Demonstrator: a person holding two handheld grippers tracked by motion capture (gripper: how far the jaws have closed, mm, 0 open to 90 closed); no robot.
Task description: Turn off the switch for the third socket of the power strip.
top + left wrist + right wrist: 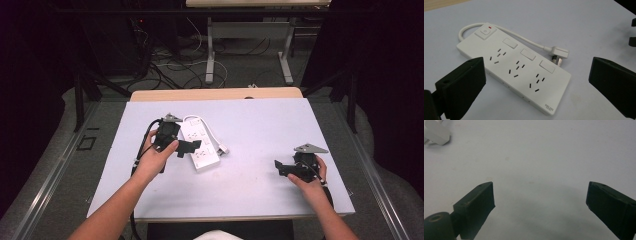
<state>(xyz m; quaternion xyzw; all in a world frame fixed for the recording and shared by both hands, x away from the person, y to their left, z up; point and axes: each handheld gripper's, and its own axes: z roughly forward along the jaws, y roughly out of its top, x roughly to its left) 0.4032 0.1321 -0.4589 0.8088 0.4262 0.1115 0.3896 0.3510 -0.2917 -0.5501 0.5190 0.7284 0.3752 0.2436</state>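
Two grippers over white table (260, 125). Left gripper (536, 82) hovers above white power strip (516, 72), jaws spread wide, nothing between them; strip lies flat left of table centre, cord looped, plug (557, 53) beside it. Right gripper (540, 207) well apart near right edge, jaws wide, empty; whether it touches the surface is unclear.

Glossy white plastic power strip (514, 72) on a smooth matt pale table (260, 130); matt black jaws.
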